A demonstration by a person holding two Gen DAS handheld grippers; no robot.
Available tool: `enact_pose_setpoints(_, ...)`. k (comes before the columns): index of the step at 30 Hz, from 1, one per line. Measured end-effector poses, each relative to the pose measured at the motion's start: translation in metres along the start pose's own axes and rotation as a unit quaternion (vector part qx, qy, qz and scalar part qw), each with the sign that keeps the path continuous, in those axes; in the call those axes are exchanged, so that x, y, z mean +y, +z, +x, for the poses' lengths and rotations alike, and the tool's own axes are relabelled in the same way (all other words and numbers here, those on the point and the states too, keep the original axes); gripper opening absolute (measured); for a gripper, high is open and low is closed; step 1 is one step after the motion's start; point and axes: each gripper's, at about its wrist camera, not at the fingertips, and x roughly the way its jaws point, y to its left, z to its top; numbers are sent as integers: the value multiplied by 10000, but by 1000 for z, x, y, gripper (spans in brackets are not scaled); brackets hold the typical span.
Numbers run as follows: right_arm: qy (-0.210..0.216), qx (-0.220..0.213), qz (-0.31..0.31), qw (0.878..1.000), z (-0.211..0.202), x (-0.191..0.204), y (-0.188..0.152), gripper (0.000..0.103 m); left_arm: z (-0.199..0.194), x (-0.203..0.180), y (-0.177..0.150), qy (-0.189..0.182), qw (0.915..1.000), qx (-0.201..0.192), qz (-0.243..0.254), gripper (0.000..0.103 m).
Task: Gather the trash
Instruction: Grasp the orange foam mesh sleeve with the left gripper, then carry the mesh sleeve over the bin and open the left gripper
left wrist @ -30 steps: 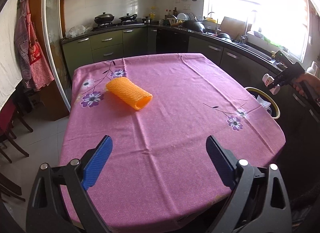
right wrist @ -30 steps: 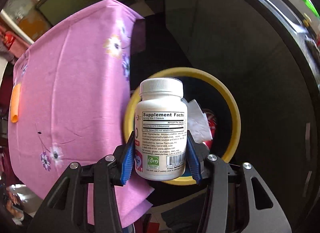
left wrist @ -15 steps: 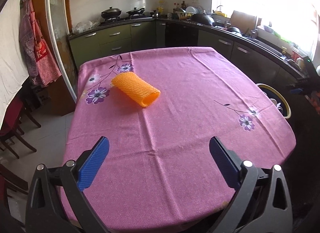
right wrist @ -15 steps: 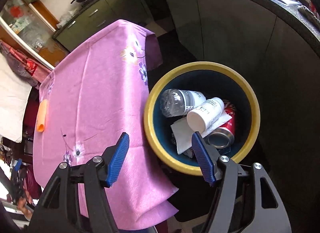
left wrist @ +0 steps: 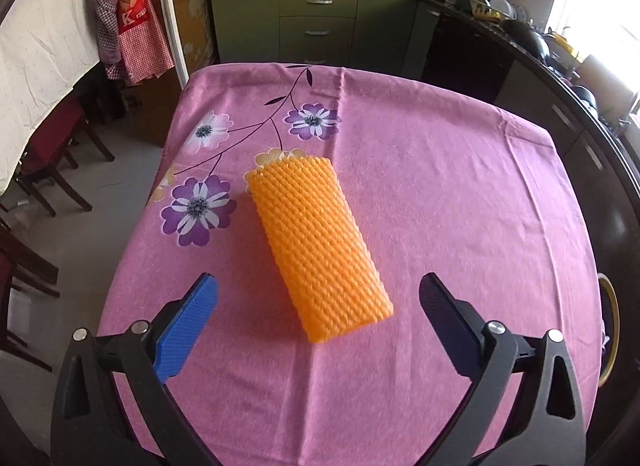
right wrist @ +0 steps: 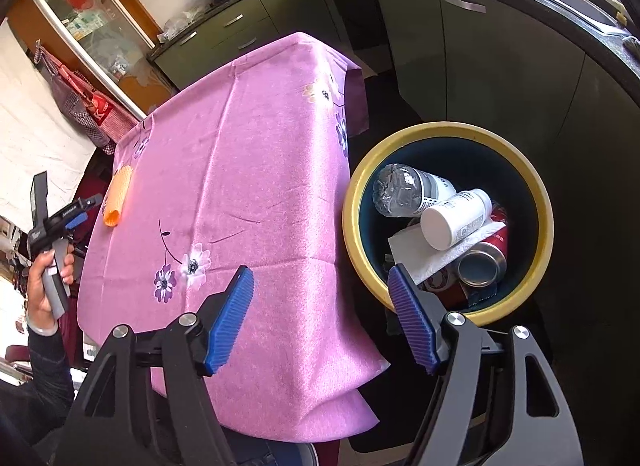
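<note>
An orange foam net sleeve [left wrist: 316, 246] is seen lying on the pink flowered tablecloth [left wrist: 440, 185], framed by the spread, empty left gripper [left wrist: 318, 298]; the right gripper [right wrist: 320, 286], likewise released, is held near the yellow-rimmed bin [right wrist: 536, 193], where a white supplement bottle [right wrist: 456, 217] is lodged among a plastic bottle [right wrist: 408, 189], tissue and a can

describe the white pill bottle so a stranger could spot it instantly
Find the yellow-rimmed bin beside the pink-clothed table. Inside, the white pill bottle lies on its side atop a paper napkin. It alone is opaque white, unlike the clear bottle and red can.
</note>
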Motion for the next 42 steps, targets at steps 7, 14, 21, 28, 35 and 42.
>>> enact_pose_setpoints(7, 187, 121, -207, 9995, 13, 8, 8, 72, 31, -4, 18, 313, 9977, 504, -331, 93)
enact_pose_setpoints(14, 285, 181, -347, 9988, 18, 18, 13, 74, 45, 1, 17, 534, 9947, 789, -395, 83)
enact_pose_setpoints(21, 325, 286, -389, 9983, 27, 20, 14, 74, 57, 3, 14, 417, 9949, 866, -298, 55)
enact_pose_setpoints(28, 395, 321, -407, 9979, 33, 21, 14, 74, 45, 0, 14, 109, 9979, 639, 93, 19)
enact_pose_setpoints(35, 421, 319, -480, 9974, 32, 28, 11, 74, 12, -6, 6, -220, 9980, 293, 514, 13)
enact_pose_setpoints(42, 468, 235, -435, 9977, 22, 30, -1, 74, -50, -21, -22, -675, 9930, -140, 959, 13)
